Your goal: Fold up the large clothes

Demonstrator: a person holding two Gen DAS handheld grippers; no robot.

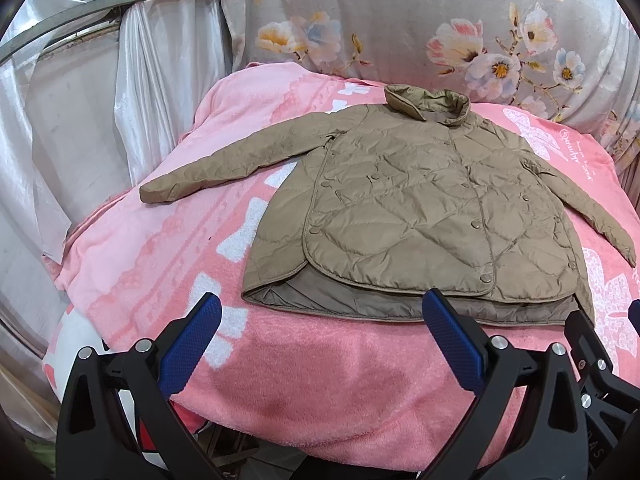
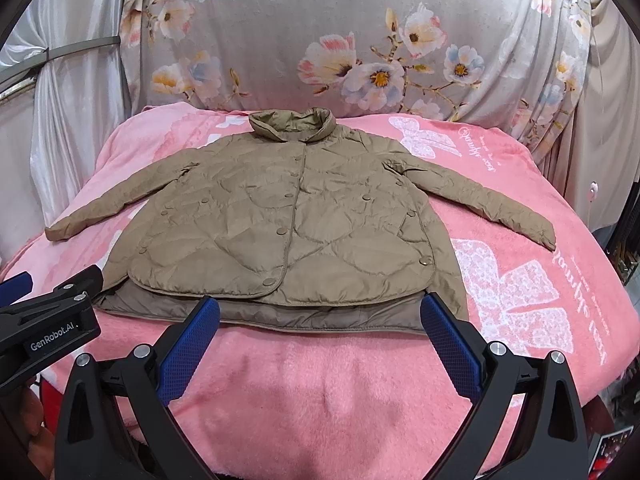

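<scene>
A tan quilted jacket (image 1: 420,208) lies flat on a pink blanket (image 1: 168,248), front up, collar at the far side, both sleeves spread out to the sides. It also shows in the right wrist view (image 2: 280,224). My left gripper (image 1: 320,312) is open and empty, hovering just short of the jacket's near hem, toward its left part. My right gripper (image 2: 320,312) is open and empty, just short of the hem's right part. The left gripper's body (image 2: 44,328) shows at the left edge of the right wrist view.
The pink blanket (image 2: 320,392) covers a raised surface. A grey floral cloth (image 2: 340,40) hangs behind it. White curtains (image 1: 100,100) hang at the left. The right gripper's body (image 1: 600,360) shows at the right edge of the left wrist view.
</scene>
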